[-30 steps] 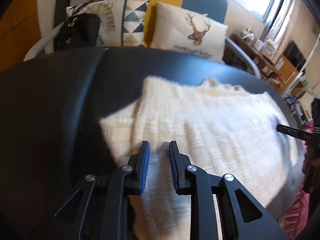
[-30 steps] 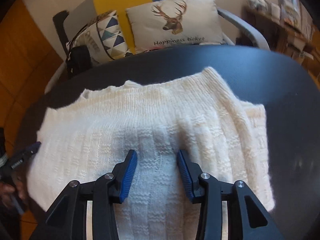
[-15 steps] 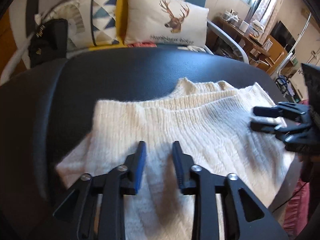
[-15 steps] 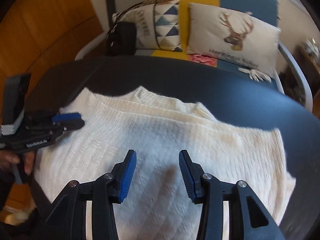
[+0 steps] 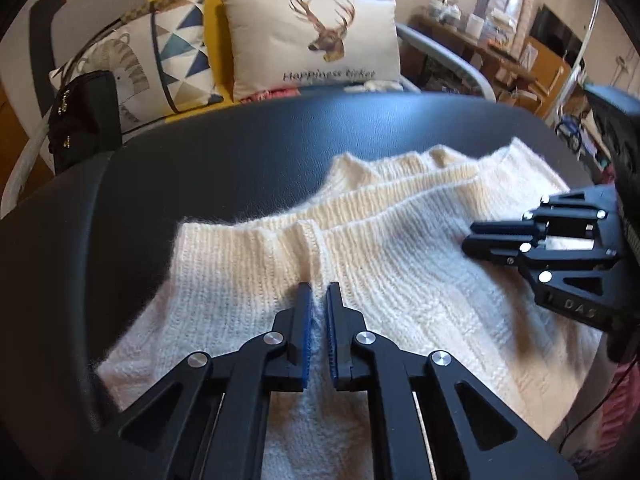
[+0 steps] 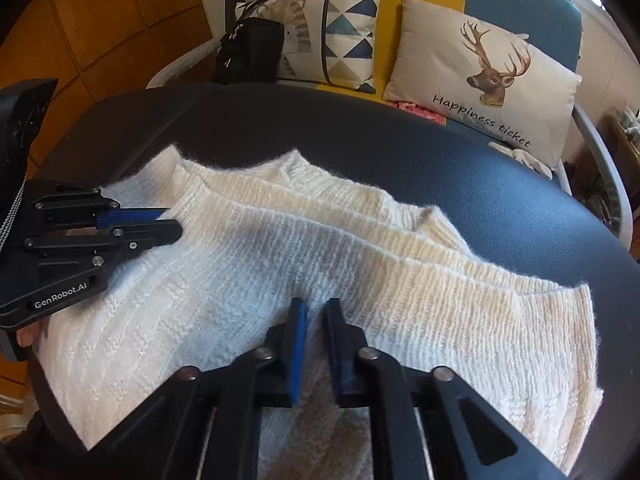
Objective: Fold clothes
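Note:
A cream knitted sweater (image 5: 400, 264) lies folded in layers on the dark round table (image 5: 200, 152), neckline towards the sofa. My left gripper (image 5: 318, 294) sits low over the sweater's left part, its jaws closing to a narrow gap with a raised ridge of knit pinched between the blue pads. My right gripper (image 6: 316, 308) is closing the same way on a fold in the sweater's (image 6: 240, 264) right part. Each gripper shows in the other's view: the right gripper (image 5: 470, 236) at the right edge, the left gripper (image 6: 172, 222) at the left edge, a fingertip under its body.
Behind the table is a sofa with a deer cushion (image 5: 316, 40), a triangle-pattern cushion (image 5: 176, 56) and a black bag (image 5: 84, 116). Cluttered shelves (image 5: 480, 40) stand at the back right. A wooden wall (image 6: 100, 20) rises at the left. Dark tabletop (image 6: 500, 208) rings the sweater.
Both grippers went from wide open to nearly closed, each pinching a ridge of knit. Both views rolled and shifted across the sweater, and each gripper now shows closer in the other's view.

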Tool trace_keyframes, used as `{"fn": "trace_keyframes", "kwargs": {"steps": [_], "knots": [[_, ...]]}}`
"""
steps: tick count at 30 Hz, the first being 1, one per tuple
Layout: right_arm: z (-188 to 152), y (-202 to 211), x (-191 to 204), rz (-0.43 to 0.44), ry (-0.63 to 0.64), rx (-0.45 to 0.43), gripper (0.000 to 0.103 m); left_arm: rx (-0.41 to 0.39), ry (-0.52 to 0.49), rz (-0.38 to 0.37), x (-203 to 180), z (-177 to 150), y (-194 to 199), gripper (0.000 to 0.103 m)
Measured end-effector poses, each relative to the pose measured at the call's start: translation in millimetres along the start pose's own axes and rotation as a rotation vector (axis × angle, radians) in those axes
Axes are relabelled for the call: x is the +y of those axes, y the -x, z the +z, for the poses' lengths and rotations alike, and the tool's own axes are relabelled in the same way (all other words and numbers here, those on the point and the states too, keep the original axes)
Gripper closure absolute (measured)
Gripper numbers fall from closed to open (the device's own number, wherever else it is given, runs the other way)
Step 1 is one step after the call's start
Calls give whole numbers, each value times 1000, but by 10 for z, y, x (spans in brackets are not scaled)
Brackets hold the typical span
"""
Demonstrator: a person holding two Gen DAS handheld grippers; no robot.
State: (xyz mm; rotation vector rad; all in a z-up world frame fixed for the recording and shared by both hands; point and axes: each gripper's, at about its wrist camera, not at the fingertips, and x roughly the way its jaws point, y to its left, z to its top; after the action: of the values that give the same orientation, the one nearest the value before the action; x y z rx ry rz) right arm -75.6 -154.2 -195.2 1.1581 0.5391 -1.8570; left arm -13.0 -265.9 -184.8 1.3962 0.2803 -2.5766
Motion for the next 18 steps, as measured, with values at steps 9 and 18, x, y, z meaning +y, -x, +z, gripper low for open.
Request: {"fn": "trace_keyframes", "kwargs": {"steps": [9,18], "knots": [[147,190,13,-51,-4,-74,98,-173,82,-23,52,169,197,98],[169,-133,-187,-123,-81,-30,103,-78,244,-47,275,167,-231,92]]}}
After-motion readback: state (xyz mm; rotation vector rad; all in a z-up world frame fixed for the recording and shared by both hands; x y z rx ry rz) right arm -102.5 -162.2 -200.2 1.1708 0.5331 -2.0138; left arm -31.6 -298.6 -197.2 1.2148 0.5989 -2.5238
